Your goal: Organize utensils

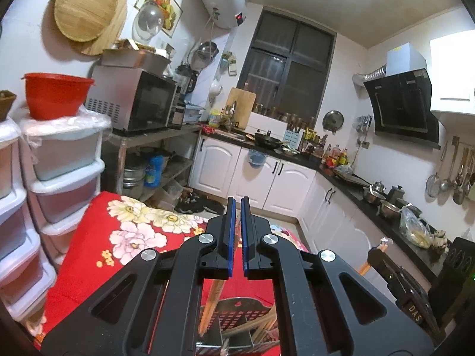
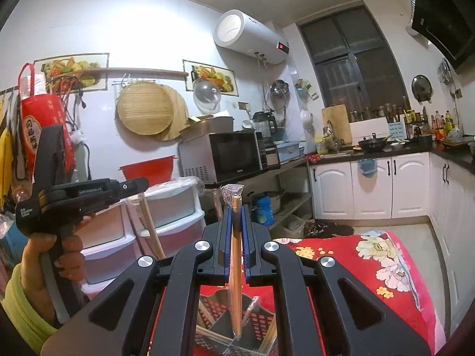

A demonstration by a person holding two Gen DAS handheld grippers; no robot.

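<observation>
A perforated metal utensil holder (image 1: 234, 316) (image 2: 213, 308) stands on the red floral tablecloth (image 1: 124, 237), below both grippers, with several wooden chopsticks in it. My left gripper (image 1: 238, 200) (image 2: 142, 184), held by a hand in a yellow-green sleeve, is shut on wooden chopsticks (image 2: 151, 228) that hang down from its pads. My right gripper (image 2: 236, 207) (image 1: 377, 256) is shut on a chopstick in a clear plastic wrapper (image 2: 236, 267). That chopstick stands almost upright, with its lower end over the holder.
Stacked plastic drawers (image 1: 65, 160) with a red basin (image 1: 56, 95) on top stand left of the table. A microwave (image 1: 136, 103) sits on a shelf behind. White cabinets and a dark counter (image 1: 386, 207) crowded with pots run along the right.
</observation>
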